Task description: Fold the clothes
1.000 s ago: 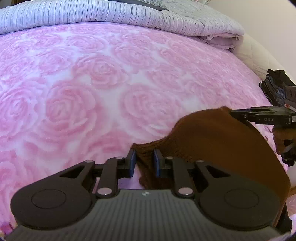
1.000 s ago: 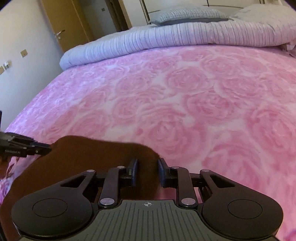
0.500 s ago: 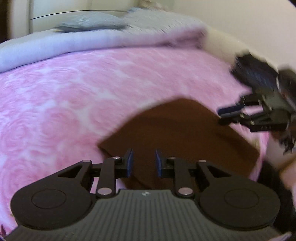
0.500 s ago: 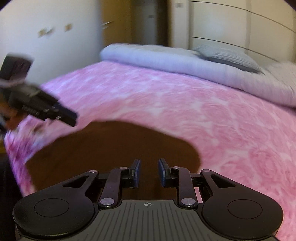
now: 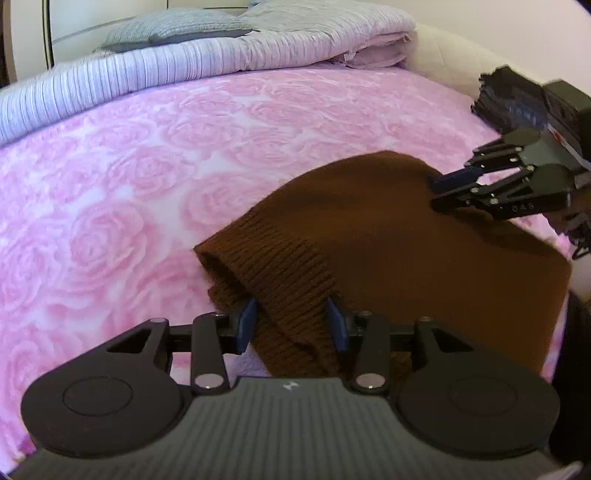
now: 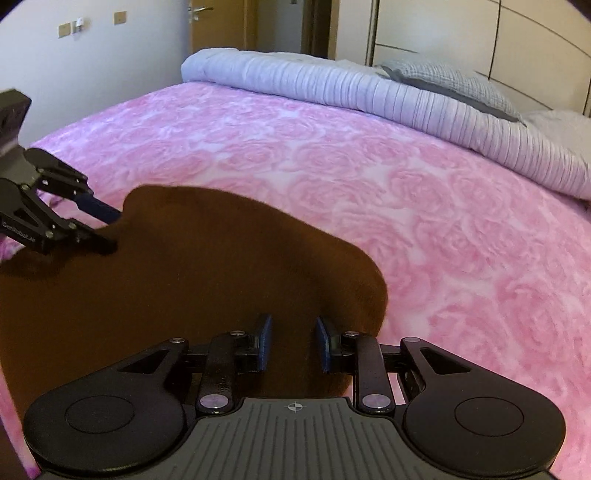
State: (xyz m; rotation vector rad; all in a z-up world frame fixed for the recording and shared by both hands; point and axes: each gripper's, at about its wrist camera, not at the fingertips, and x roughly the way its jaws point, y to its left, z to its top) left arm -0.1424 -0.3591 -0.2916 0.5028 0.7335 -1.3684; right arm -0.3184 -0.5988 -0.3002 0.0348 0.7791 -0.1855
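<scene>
A brown knit garment (image 5: 406, 240) lies spread on the pink rose bedspread (image 5: 147, 166), its ribbed hem toward my left gripper (image 5: 291, 323). That gripper is open, and the hem lies loosely between its blue pads. In the right wrist view the garment (image 6: 203, 277) is a dark flat shape. My right gripper (image 6: 293, 345) stands at its near edge, narrowly shut on the cloth. Each gripper shows in the other's view: the right gripper (image 5: 439, 192) at the garment's far right edge, the left gripper (image 6: 107, 227) at its left edge with fingers apart.
A rolled lilac striped duvet (image 5: 147, 74) and a grey pillow (image 5: 173, 27) lie along the head of the bed. A dark folded stack (image 5: 509, 99) sits at the bed's right edge. The right wrist view shows a wooden door (image 6: 221, 26) and wardrobe panels (image 6: 480, 29) beyond.
The garment was swung and laid down flatter on the bed. My left gripper's fingers have spread apart and let go of the hem. The right gripper's gap is unchanged.
</scene>
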